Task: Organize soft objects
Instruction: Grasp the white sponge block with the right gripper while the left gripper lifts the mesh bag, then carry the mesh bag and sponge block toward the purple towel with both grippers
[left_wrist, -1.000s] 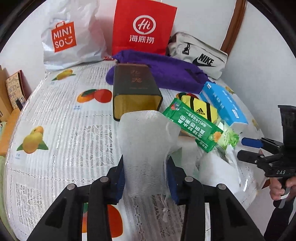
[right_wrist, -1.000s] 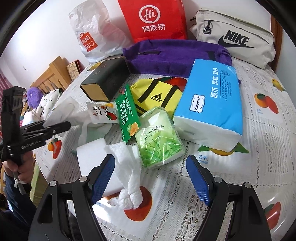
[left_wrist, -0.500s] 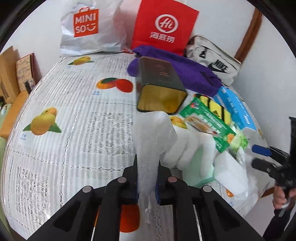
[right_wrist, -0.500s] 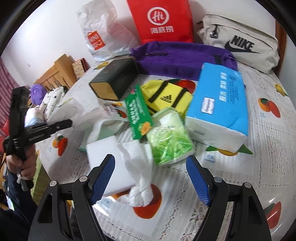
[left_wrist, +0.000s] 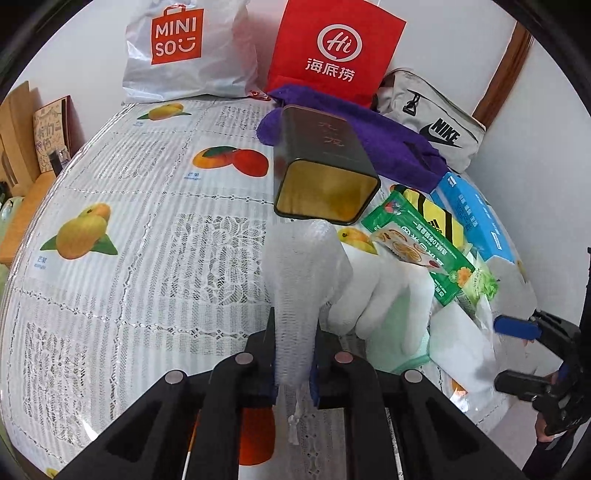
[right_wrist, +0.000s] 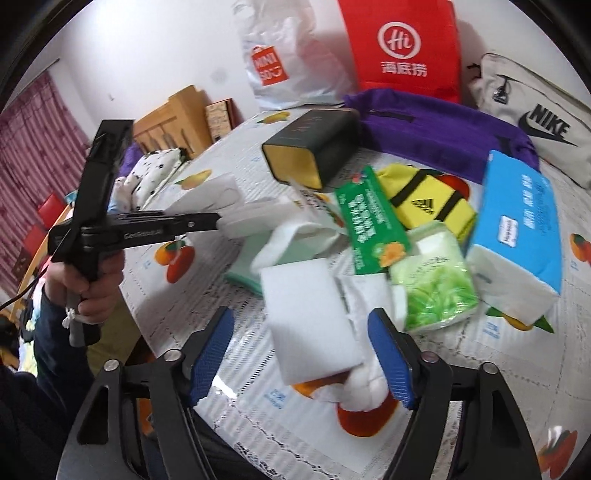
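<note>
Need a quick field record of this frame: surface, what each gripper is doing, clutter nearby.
surface: table with fruit-print lace cloth
left gripper: shut on white foam mesh sleeve
right gripper: open, jaws just closing, astride white foam block, pads not touching
nearby: dark tin, blue tissue pack, green packet

White walls (right_wrist: 159, 40) stand behind the desk (left_wrist: 155, 229); left of the right tongs hang red curtains (right_wrist: 26, 147) beside a wooden headboard (right_wrist: 173, 114).

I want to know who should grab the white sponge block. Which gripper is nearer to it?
Right. The right gripper is open with the white sponge block between its pads; the left gripper, shut on white mesh foam, is off to its side.
</note>
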